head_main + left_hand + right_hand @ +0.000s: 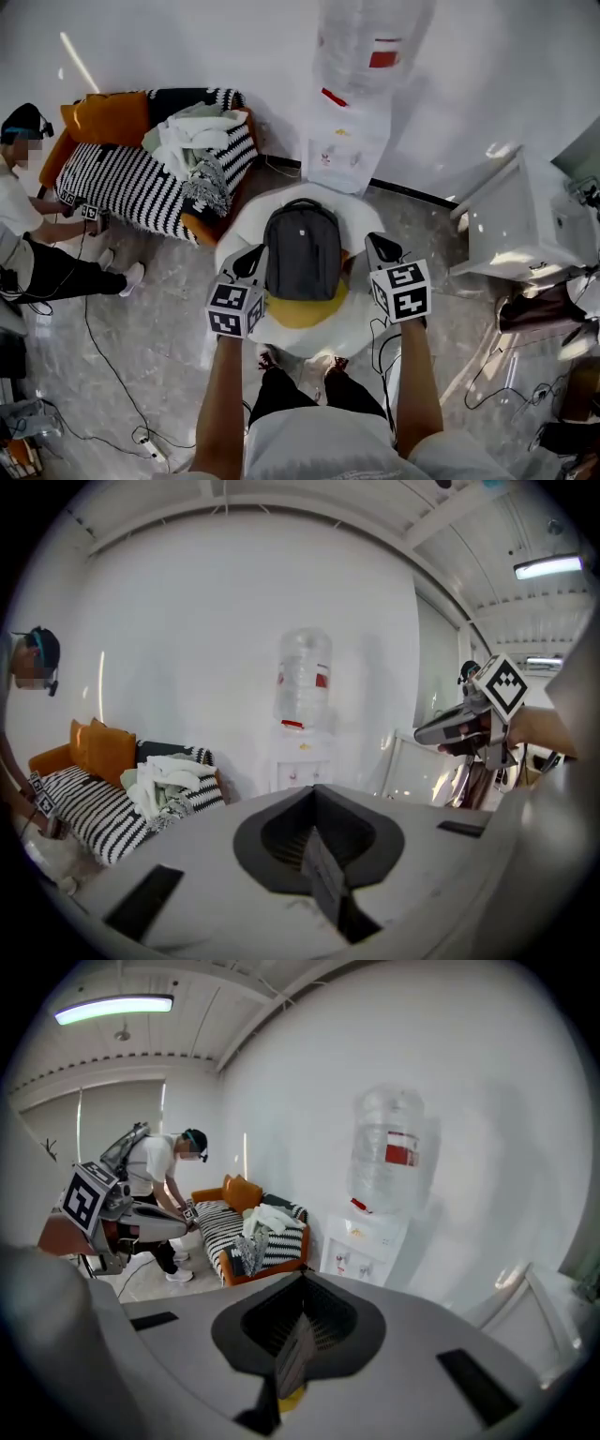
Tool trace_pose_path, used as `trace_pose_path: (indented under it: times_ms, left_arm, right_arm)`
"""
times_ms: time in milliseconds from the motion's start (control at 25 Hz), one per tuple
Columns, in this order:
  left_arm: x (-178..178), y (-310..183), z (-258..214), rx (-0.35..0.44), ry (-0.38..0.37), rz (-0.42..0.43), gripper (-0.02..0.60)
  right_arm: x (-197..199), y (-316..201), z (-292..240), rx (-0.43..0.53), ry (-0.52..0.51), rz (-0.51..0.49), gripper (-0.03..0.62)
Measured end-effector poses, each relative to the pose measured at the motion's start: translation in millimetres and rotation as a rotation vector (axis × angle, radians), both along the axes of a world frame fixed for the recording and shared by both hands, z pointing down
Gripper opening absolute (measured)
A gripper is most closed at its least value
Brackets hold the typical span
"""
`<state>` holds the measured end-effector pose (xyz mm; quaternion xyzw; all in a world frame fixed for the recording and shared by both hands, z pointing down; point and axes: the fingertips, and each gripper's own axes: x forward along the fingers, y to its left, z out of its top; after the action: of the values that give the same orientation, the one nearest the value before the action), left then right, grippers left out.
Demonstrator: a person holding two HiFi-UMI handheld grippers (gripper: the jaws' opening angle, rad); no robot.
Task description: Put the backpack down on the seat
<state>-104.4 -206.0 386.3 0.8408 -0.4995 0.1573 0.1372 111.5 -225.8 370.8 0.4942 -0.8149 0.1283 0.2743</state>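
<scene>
the backpack [302, 251] lies on the round white seat [364, 323], right in the middle, on top of a yellow cushion [302, 312]. its handle points to the far side, toward the water cooler [349, 141]

the left gripper [251, 257] hangs just beside the bag on one side and the right gripper [380, 246] just beside it on the other. both have their jaws squeezed tight together with nothing in them, and neither one touches the bag

so it looks like the bag is already put down, and the job is nearly over. to end it well, i think the hands should keep clear of the bag and not bump it or catch a strap. it is good to look and see that the bag sits flat and no part hangs over the rim, so it does not slide off. if it leans, a small push back to the middle would help
</scene>
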Motion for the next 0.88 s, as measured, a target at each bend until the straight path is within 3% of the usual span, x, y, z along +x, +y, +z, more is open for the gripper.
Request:
trace_pose_path:
  times_ms: [480, 880]
  left_arm:
    - [1.3, -8.8, -81.8, 0.118, 0.051, -0.026, -0.008]
    - [0.1, -11.4, -135.5, 0.198, -0.008, 0.000, -0.008]
  right_arm:
    - [15.1, -3.8, -77.3, 0.113, -0.051, 0.048, 0.005]
    - [1.8, -14.1, -142.5, 0.221, -0.083, 0.003, 0.005]
